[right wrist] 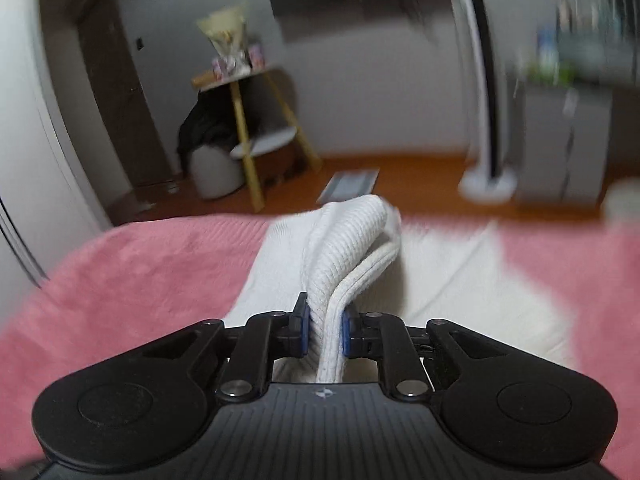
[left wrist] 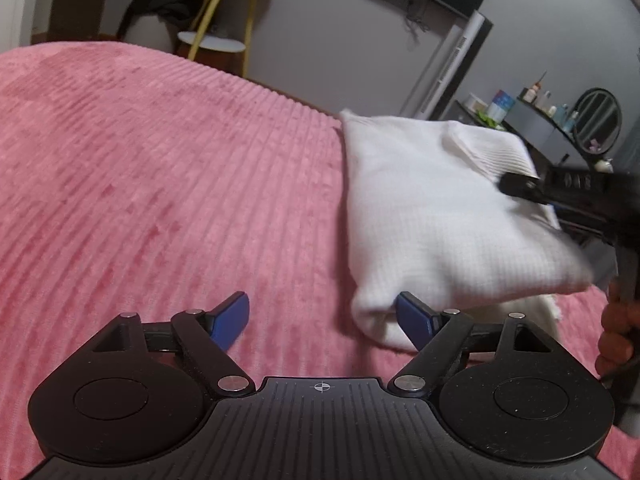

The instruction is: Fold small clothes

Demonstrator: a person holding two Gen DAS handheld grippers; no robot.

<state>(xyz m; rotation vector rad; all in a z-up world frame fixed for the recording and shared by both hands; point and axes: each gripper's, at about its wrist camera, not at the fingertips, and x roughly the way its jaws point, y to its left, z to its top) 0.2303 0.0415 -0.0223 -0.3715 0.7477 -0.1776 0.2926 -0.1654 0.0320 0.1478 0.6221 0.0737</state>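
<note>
Right gripper (right wrist: 325, 330): jaws pressed together on a bunched fold of the white ribbed garment (right wrist: 352, 248). The blue pads (right wrist: 305, 332) bear on the cloth from both sides, with the hemmed edge running down between them toward the gripper body. The pinched fold rises ahead of the jaws and stands above the rest of the garment, which spreads flat on the pink bedspread (right wrist: 140, 264). This view is motion-blurred, most heavily at the right.

Left gripper (left wrist: 325, 320): jaws spread wide, nothing between them. The left blue finger (left wrist: 232, 316) lies over bare pink bedspread (left wrist: 160, 160). The right blue finger sits just at the near folded corner of the white garment (left wrist: 432, 216); contact cannot be confirmed.

In the left wrist view the garment lies folded at the right side of the bed, and the right gripper (left wrist: 516, 186) grips its ribbed upper edge. A hand (left wrist: 616, 332) holds that gripper's handle at the right edge of the frame.

Surroundings: a yellow-legged side table (right wrist: 248, 120) stands beyond the bed beside a white stool draped in dark cloth. A white tower fan (right wrist: 486, 80) stands on the wooden floor. A dresser (left wrist: 560, 120) carries bottles and a round mirror.
</note>
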